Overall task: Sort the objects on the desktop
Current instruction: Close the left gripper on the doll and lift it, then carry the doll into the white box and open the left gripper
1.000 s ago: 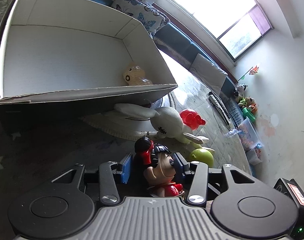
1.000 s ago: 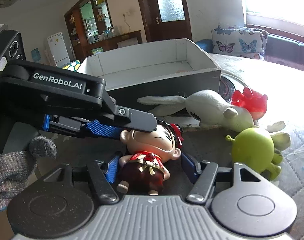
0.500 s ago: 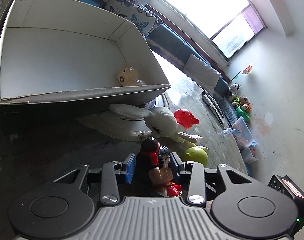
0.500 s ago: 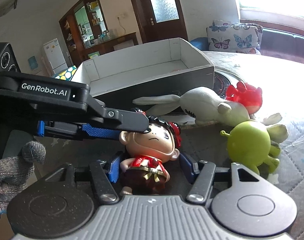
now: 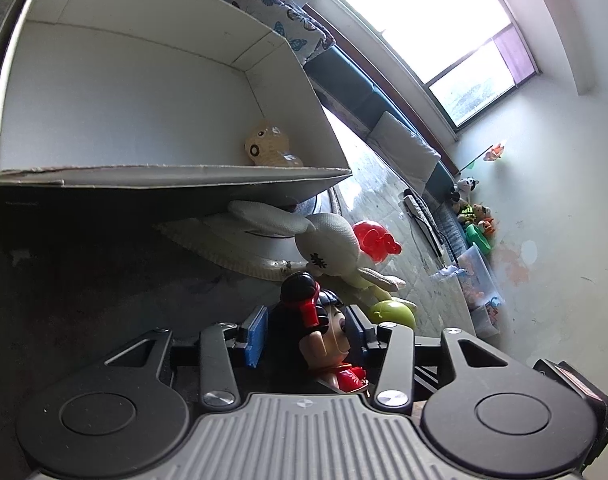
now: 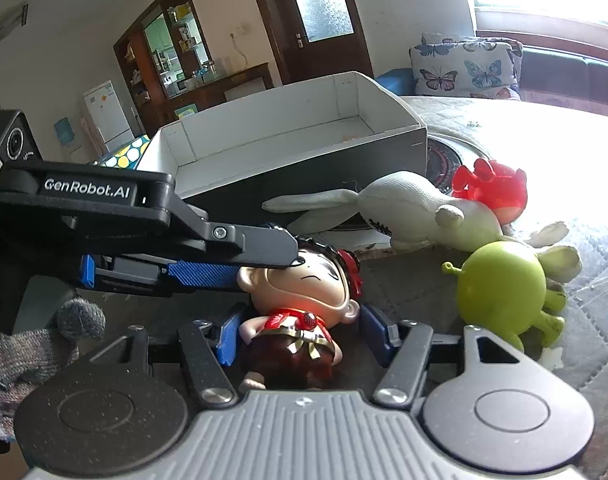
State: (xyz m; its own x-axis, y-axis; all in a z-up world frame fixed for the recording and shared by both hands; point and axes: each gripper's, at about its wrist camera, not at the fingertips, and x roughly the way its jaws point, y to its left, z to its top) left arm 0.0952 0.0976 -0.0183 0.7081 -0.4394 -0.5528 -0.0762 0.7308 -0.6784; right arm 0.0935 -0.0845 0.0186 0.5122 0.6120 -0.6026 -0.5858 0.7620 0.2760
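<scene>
A doll [image 5: 320,320] with black hair, a red ribbon and a red top stands on the dark tabletop between both grippers. My left gripper [image 5: 306,332] straddles its head and its jaws are opening. The right blue pad is at the face and a small gap shows at the left pad. In the right wrist view the left gripper's fingers [image 6: 256,246] reach across the forehead of the doll [image 6: 300,284]. My right gripper [image 6: 302,336] is open around the doll's body, with a gap at the right pad.
A white-lined cardboard box [image 5: 144,92] stands just behind, with a beige toy [image 5: 270,148] inside. In front of it lie a white rabbit plush [image 6: 416,212], a red toy [image 6: 492,188] and a green alien figure [image 6: 500,280]. A gloved hand [image 6: 32,344] holds the left gripper.
The left pads narrowed on the doll's head half a second ago and have spread again. The doll went from leaning right to nearly upright. Both grippers stayed around it.
</scene>
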